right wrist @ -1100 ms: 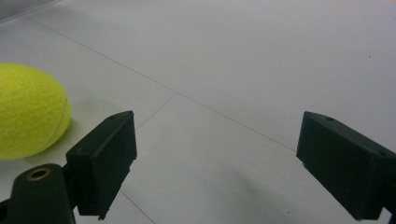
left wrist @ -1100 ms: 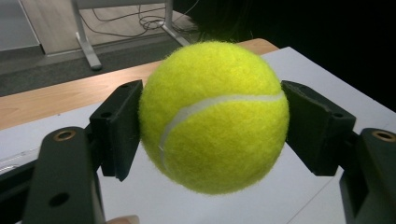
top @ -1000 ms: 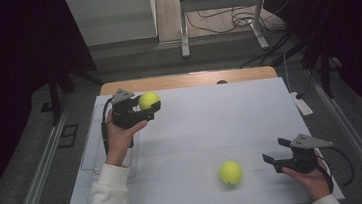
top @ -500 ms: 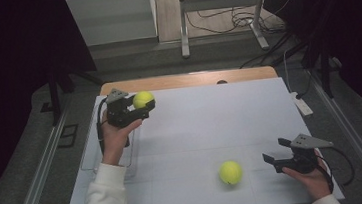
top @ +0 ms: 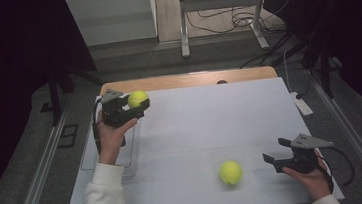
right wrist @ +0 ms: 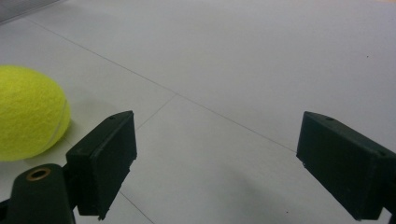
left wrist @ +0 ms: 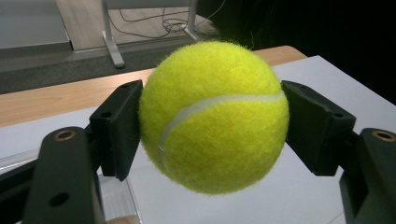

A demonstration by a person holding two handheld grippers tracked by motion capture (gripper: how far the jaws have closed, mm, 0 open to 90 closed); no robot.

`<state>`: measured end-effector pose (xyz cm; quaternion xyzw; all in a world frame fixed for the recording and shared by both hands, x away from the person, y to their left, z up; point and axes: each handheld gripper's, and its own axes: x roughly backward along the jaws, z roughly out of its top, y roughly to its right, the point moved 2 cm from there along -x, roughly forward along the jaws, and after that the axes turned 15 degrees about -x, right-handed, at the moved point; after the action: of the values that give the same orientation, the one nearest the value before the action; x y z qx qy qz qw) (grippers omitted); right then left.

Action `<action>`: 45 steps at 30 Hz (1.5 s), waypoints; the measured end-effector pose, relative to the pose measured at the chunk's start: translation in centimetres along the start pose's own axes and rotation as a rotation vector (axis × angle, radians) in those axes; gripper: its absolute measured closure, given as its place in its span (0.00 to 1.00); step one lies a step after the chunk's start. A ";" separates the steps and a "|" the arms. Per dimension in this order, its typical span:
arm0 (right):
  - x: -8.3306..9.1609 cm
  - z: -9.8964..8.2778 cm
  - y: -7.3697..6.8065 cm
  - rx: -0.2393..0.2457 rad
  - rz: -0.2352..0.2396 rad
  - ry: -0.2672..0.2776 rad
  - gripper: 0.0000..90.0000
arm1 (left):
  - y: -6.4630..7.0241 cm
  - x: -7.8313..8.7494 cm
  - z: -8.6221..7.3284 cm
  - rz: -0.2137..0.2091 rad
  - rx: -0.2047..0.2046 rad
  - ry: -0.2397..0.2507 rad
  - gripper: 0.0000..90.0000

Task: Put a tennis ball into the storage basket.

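We see a fuzzy yellow-green tennis ball (left wrist: pixel 214 116) with a white seam, no readable print, clamped in our left gripper (top: pixel 136 106) above the tabletop's (top: pixel 221 123) far-left corner. Our right gripper (top: pixel 274 154) has its jaws spread wide near a second ball (top: pixel 230 172).

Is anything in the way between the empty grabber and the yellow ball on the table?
Nothing visible. The open right gripper faces the fuzzy yellow tennis ball, with bare white table between. The left gripper holds another ball.
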<state>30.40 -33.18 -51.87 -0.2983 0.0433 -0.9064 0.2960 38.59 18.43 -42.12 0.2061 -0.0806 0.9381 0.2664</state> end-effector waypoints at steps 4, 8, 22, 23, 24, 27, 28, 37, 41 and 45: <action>0.0 0.0 0.0 0.000 0.000 0.000 0.14 | -0.5 0.1 -0.2 0.022 0.009 0.002 0.30; 0.0 0.0 0.0 0.001 0.000 -0.001 0.14 | -1.0 0.2 -0.4 0.032 0.018 0.004 0.30; 0.0 0.0 0.0 0.003 -0.002 -0.003 0.14 | -2.5 1.0 -0.9 0.061 0.050 0.010 0.30; 0.0 0.0 0.0 0.004 -0.002 -0.003 0.14 | -2.6 1.0 -0.9 0.063 0.053 0.013 0.30; 0.0 0.0 0.0 0.004 -0.002 -0.003 0.14 | -2.7 1.1 -0.9 0.064 0.053 0.013 0.30; 0.0 0.0 0.0 0.003 -0.002 -0.003 0.14 | -2.8 1.2 -1.0 0.068 0.054 0.014 0.30; 0.0 0.0 0.0 0.003 -0.002 -0.003 0.14 | -2.9 1.3 -1.0 0.072 0.057 0.015 0.30; 0.0 0.0 0.0 0.004 -0.002 -0.003 0.14 | -3.8 1.6 -1.4 0.098 0.067 0.010 0.30; 0.0 0.0 0.0 0.004 0.000 -0.002 0.14 | -4.0 1.7 -1.5 0.110 0.068 0.005 0.30; 0.0 0.0 -0.1 0.004 -0.001 -0.001 0.14 | -4.4 1.8 -1.7 0.122 0.072 0.002 0.30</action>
<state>30.38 -33.13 -51.88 -0.2982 0.0412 -0.9064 0.2964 38.94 23.42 -42.73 0.2091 -0.0588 0.9551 0.2013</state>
